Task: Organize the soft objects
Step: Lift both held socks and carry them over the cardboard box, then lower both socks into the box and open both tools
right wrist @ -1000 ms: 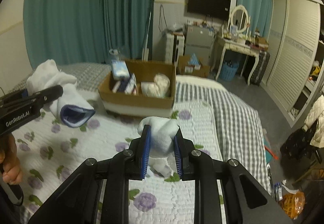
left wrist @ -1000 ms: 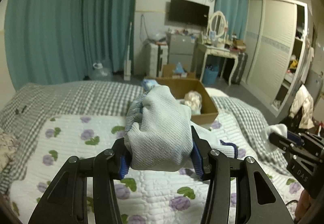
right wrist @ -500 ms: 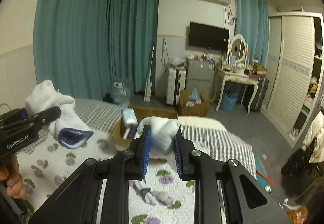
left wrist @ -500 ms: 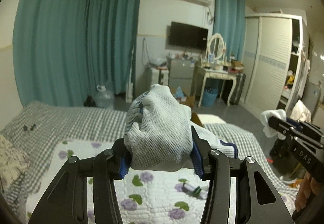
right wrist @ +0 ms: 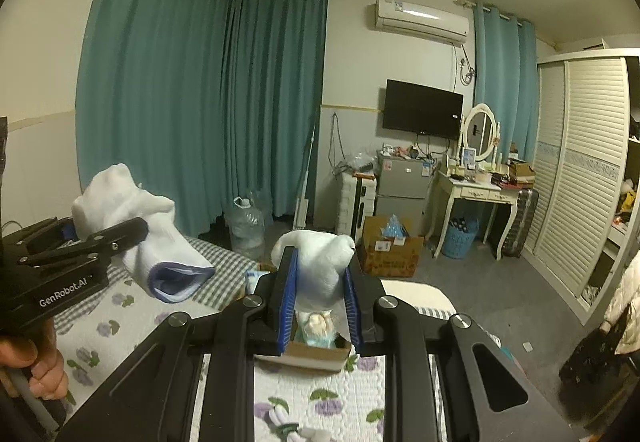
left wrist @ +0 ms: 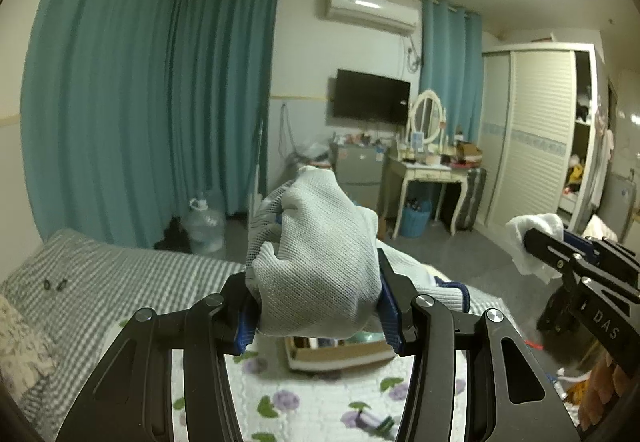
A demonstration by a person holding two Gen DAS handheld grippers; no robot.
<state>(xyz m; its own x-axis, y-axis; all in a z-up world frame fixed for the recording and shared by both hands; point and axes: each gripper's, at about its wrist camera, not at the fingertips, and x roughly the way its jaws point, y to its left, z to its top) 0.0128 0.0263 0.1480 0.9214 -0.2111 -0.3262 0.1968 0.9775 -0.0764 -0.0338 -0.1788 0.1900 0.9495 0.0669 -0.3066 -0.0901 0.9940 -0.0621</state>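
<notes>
My left gripper is shut on a white knit sock with a blue cuff, held high above the bed. It also shows in the right wrist view, the sock hanging from it. My right gripper is shut on a white sock; in the left wrist view it is at the right with its sock. The cardboard box with soft items lies on the bed below both grippers, and its rim shows in the left wrist view.
The bed has a floral quilt and a checked blanket. A rolled sock pair lies on the quilt near me. Beyond the bed stand a water jug, a cardboard box on the floor, a dressing table and a wardrobe.
Both grippers have risen and tilted upward with their socks. The bed and box have dropped low in both views; the ceiling now shows.
</notes>
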